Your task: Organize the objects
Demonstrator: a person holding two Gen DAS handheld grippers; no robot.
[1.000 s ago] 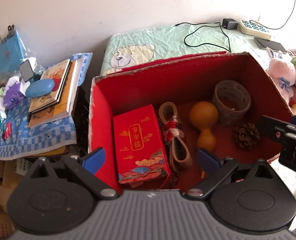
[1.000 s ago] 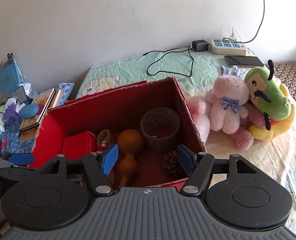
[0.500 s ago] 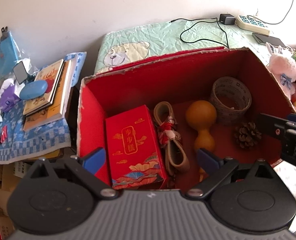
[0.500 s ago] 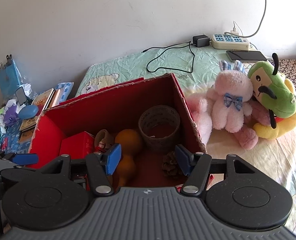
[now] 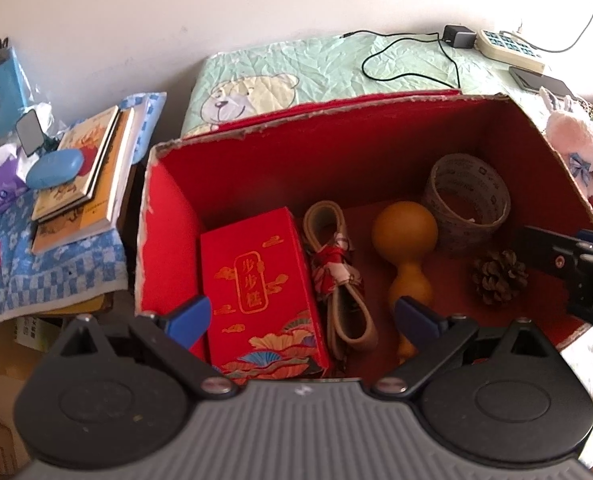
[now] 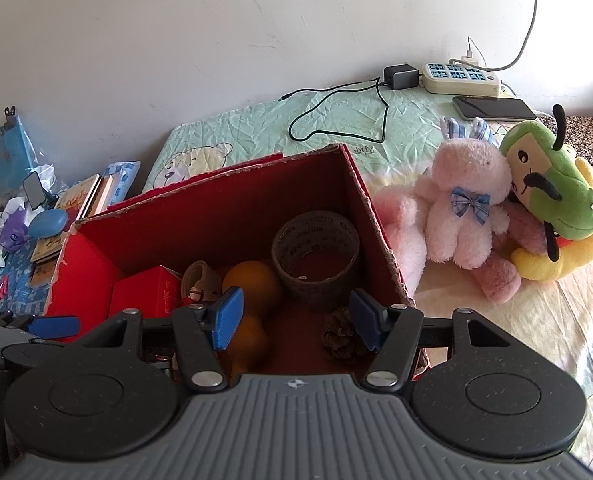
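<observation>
An open red cardboard box [image 5: 168,240] [image 6: 380,220] stands on the bed. Inside lie a red gift box [image 5: 256,280] [image 6: 148,296], a coiled beige strap [image 5: 336,272], an orange gourd [image 5: 406,240] [image 6: 252,292], a roll of tape [image 5: 466,204] [image 6: 316,256] and a pine cone [image 5: 498,276] [image 6: 342,338]. My left gripper [image 5: 302,318] is open and empty above the box's near edge. My right gripper [image 6: 294,320] is open and empty over the box's near right corner; it also shows in the left wrist view [image 5: 576,264].
A pink plush rabbit [image 6: 460,208] and a green and yellow plush toy [image 6: 552,200] lie right of the box. A power strip [image 6: 460,78], charger cable [image 6: 336,112] and phone [image 6: 494,108] lie by the wall. Books [image 5: 80,168] and clutter are stacked on the left.
Both grippers have moved forward and a little lower towards the box, so the box and its contents look larger. Both stay open. Nothing in the box has moved.
</observation>
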